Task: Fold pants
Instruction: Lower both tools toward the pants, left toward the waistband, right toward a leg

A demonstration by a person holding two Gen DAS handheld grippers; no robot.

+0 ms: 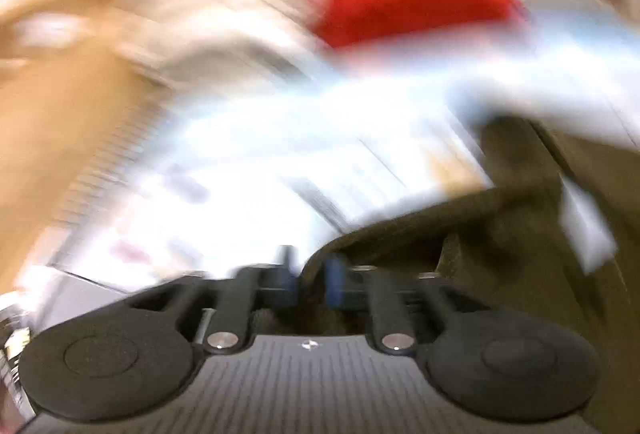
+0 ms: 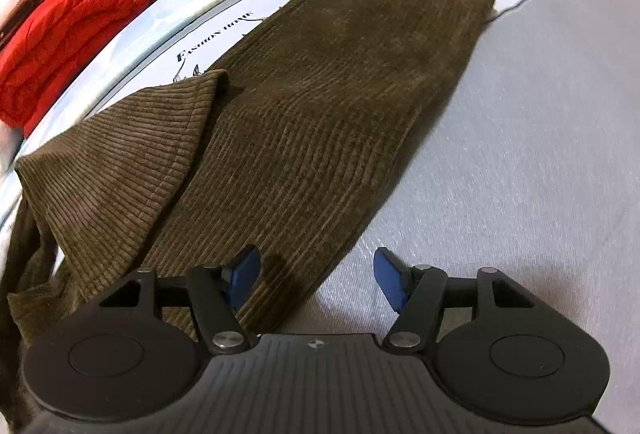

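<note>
Pants (image 2: 320, 105): olive-brown corduroy, lying lengthwise on your bed's grey sheet (image 2: 520, 161), far end reaching a printed white-and-blue cover (image 2: 224, 21). One part lies folded over at the left.

Right gripper (image 2: 316, 280): yours, angled down over the near end of the pants. Jaws stand wide apart, nothing pressed between them. Left blue pad (image 2: 242, 276) sits over the corduroy; right blue pad (image 2: 390, 282) sits over the grey sheet, just beside the fabric's edge.

Left gripper (image 1: 312, 280): view badly blurred. Blue pads close together, with an edge of the olive corduroy running between them; you appear to be grasping it.

Red quilted garment (image 2: 60, 41): bundled at the left, beyond the pants.
</note>
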